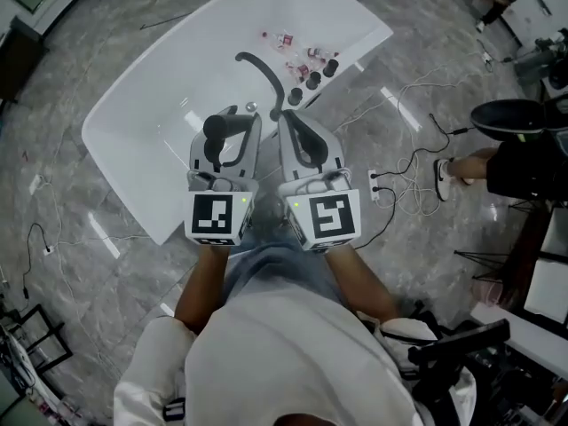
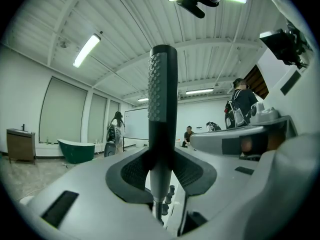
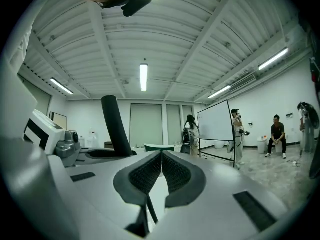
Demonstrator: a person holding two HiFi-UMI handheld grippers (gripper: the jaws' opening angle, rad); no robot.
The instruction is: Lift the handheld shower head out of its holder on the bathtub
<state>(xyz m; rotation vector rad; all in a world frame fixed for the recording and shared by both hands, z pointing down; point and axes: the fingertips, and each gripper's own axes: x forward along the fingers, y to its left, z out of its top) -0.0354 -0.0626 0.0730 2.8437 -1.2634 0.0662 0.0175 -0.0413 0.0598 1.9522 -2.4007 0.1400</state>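
Two fingers (image 2: 131, 171) of the left gripper (image 2: 162, 173) are clamping the shower head (image 2: 162, 94) by its handle, carrying it upright over the bathtub (image 1: 133, 122) near the tap-side rim, apparently clear of any holder. The right gripper (image 3: 161, 164) is idling alongside, its fingers pressing together on nothing.

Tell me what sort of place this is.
Probably a big open test hall or studio, not a real bathroom. A white freestanding bathtub stands alone on a grey marble-look floor. A white power strip lies beside it, and a standing whiteboard is across the room.
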